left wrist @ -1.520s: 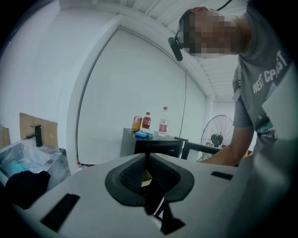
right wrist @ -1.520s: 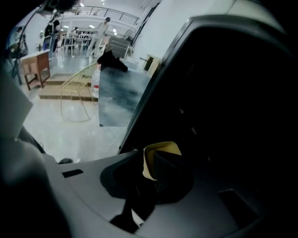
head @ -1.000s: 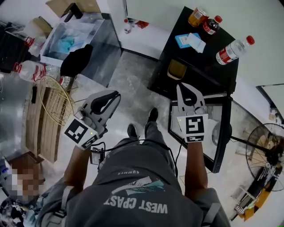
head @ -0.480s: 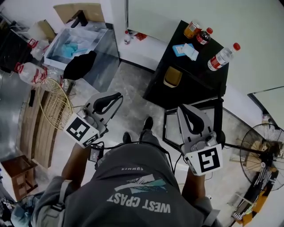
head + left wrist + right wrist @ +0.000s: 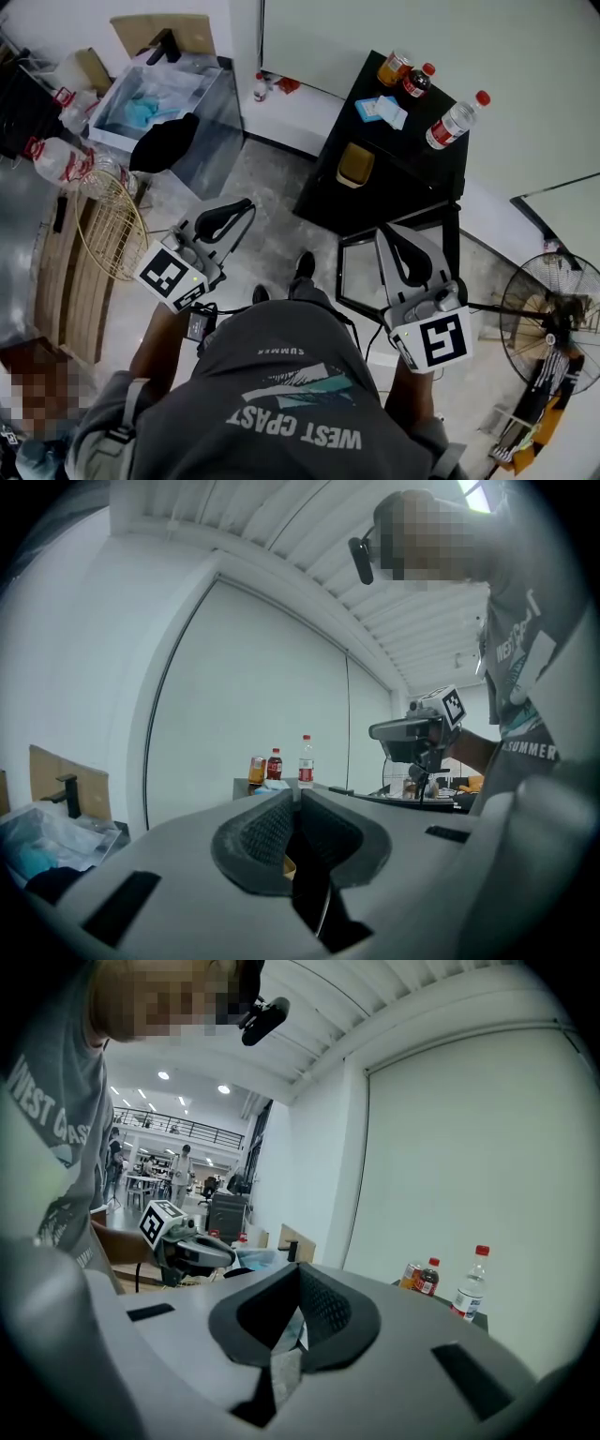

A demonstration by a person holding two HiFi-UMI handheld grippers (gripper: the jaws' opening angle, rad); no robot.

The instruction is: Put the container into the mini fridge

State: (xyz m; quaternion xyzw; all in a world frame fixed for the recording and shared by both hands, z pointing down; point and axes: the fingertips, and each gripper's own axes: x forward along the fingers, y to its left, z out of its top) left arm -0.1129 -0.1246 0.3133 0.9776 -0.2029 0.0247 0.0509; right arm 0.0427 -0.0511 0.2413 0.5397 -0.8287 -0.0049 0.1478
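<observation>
A yellowish container point(image 5: 355, 164) sits on top of the black mini fridge point(image 5: 412, 159), near its front edge. The fridge's black-framed glass door point(image 5: 361, 274) stands swung out below it. My right gripper point(image 5: 381, 229) is shut and empty, hovering over that door, a short way below the container. My left gripper point(image 5: 247, 202) is also shut and empty, held over the floor to the left of the fridge. In the left gripper view the left gripper point(image 5: 298, 790) points toward the fridge top. In the right gripper view the right gripper point(image 5: 300, 1267) has its jaws pressed together.
On the fridge top stand a clear water bottle point(image 5: 454, 119), a cola bottle point(image 5: 415, 81), an orange jar point(image 5: 395, 67) and a blue box point(image 5: 384, 111). A glass tank point(image 5: 169, 103) and wire basket point(image 5: 108, 230) are at left. A floor fan point(image 5: 548, 328) stands at right.
My right gripper has drawn back from over the fridge door toward my body. The left gripper has barely moved. The head view has shifted slightly.
</observation>
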